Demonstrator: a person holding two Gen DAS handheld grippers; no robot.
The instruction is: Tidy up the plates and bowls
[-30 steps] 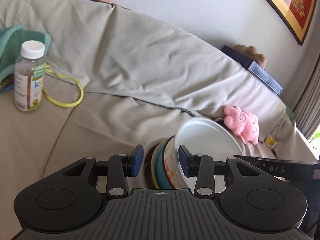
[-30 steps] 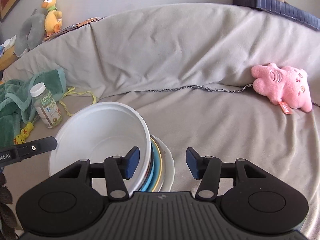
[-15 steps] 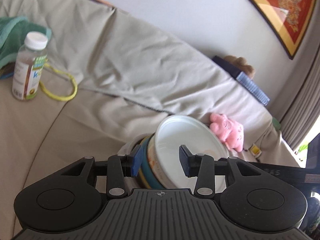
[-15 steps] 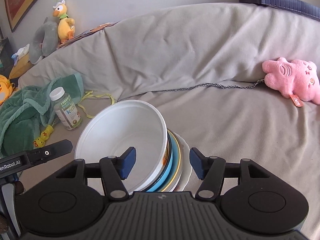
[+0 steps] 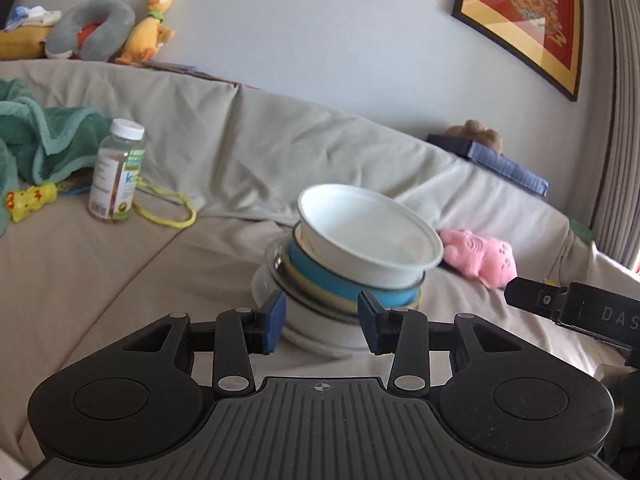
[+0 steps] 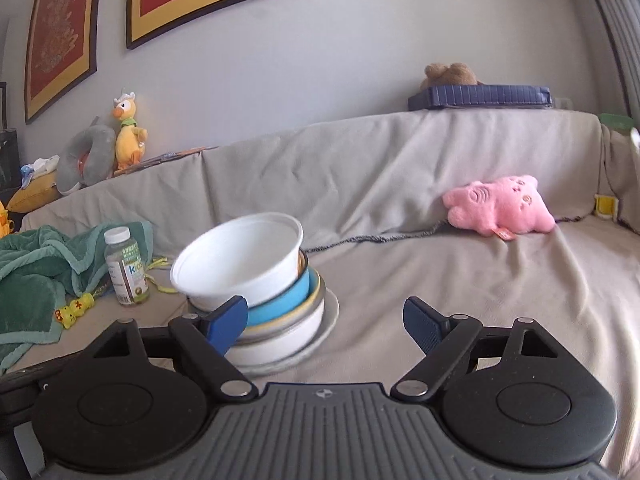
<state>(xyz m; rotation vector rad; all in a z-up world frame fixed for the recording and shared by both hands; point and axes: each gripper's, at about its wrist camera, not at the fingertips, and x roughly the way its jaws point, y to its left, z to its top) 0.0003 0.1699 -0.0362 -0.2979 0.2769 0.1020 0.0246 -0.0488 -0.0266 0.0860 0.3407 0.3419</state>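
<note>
A stack of dishes stands on the sofa seat: a white bowl (image 5: 368,236) tilted on top, a blue bowl (image 5: 340,284) under it, a yellow-rimmed one, and a white plate (image 5: 316,336) at the bottom. It also shows in the right wrist view, with the white bowl (image 6: 240,264), blue bowl (image 6: 284,296) and plate (image 6: 328,312). My left gripper (image 5: 322,326) is open and empty just in front of the stack's base. My right gripper (image 6: 326,324) is open and empty, with the stack at its left finger.
A vitamin bottle (image 5: 118,172), a yellow cord (image 5: 168,212) and a green blanket (image 5: 36,140) lie left of the stack. A pink plush (image 6: 500,206) lies to the right. Plush toys (image 6: 128,128) and a blue book (image 6: 480,96) sit on the sofa back.
Both grippers have pulled back from the stack and levelled out. The stack, earlier tilted between the fingers, now stands on the sofa seat. The right gripper has opened wider.
</note>
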